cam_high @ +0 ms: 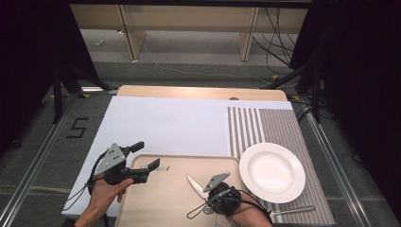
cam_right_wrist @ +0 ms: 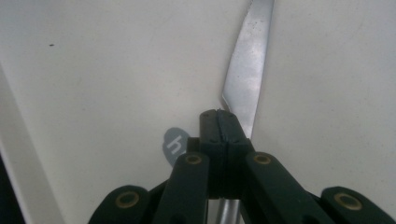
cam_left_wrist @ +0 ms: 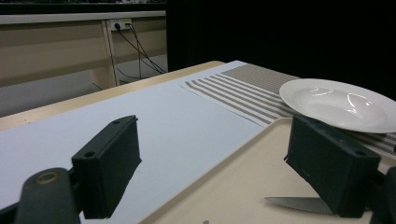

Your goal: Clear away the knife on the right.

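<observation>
Silver table knife gripped on the beige tray

High view: the right gripper [cam_high: 204, 193] is clamped on the silver table knife [cam_high: 193, 184], not yet placed beside the white round plate [cam_high: 272, 171]. Left gripper view: jaws are spread, empty. Right gripper view: jaws are pressed onto the knife handle.

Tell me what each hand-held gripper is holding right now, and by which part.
The right hand-held gripper is shut on the knife, where blade meets handle, over the tray. The left hand-held gripper is open and holds nothing.
</observation>
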Motion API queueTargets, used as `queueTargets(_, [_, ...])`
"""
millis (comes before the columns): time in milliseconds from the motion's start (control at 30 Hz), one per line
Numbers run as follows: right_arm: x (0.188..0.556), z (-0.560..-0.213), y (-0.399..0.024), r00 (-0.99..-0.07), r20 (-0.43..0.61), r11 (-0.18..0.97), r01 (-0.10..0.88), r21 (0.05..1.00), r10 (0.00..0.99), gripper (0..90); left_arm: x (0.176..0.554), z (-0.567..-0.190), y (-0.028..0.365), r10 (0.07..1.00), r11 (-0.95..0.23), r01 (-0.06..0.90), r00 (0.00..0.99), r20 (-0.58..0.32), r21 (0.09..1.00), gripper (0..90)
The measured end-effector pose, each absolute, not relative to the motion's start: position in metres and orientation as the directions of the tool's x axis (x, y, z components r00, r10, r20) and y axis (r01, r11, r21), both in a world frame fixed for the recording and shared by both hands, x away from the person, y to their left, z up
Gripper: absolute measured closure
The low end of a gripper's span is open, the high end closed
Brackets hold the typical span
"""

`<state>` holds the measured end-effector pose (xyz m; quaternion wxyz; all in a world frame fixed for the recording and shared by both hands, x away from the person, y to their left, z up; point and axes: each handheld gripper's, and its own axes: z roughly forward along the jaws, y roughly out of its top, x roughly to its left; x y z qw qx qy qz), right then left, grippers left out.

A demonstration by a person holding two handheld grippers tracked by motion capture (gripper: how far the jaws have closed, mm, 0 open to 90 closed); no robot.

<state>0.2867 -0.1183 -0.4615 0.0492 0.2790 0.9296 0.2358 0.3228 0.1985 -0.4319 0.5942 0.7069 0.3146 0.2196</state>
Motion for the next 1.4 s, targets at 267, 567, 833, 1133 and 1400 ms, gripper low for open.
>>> queueTargets(267, [0.290,-0.464,-0.116,-0.840,0.007,0.754,0.490,0.437,0.542,90.0,0.323,-0.432,0.199,0.707,-0.094,0.181,0.705,-0.062,0.979,16.6])
queueTargets(567, [0.294,-0.463,-0.131,-0.815,-0.013,0.745,0.522,0.416,0.579,90.0,0.322,-0.431,0.200,0.709,-0.101,0.178,0.703,-0.055,0.979,16.6])
queueTargets(833, [0.293,-0.461,-0.143,-0.803,-0.021,0.741,0.539,0.401,0.596,90.0,0.322,-0.431,0.200,0.712,-0.101,0.180,0.700,-0.055,0.979,16.6])
queueTargets(1133, [0.290,-0.460,-0.154,-0.795,-0.029,0.740,0.550,0.387,0.606,90.0,0.322,-0.431,0.200,0.712,-0.100,0.178,0.700,-0.054,0.979,16.6])
queueTargets(1400, [0.289,-0.460,-0.168,-0.773,0.005,0.710,0.585,0.392,0.634,90.0,0.322,-0.431,0.200,0.713,-0.100,0.179,0.699,-0.055,0.979,16.6])
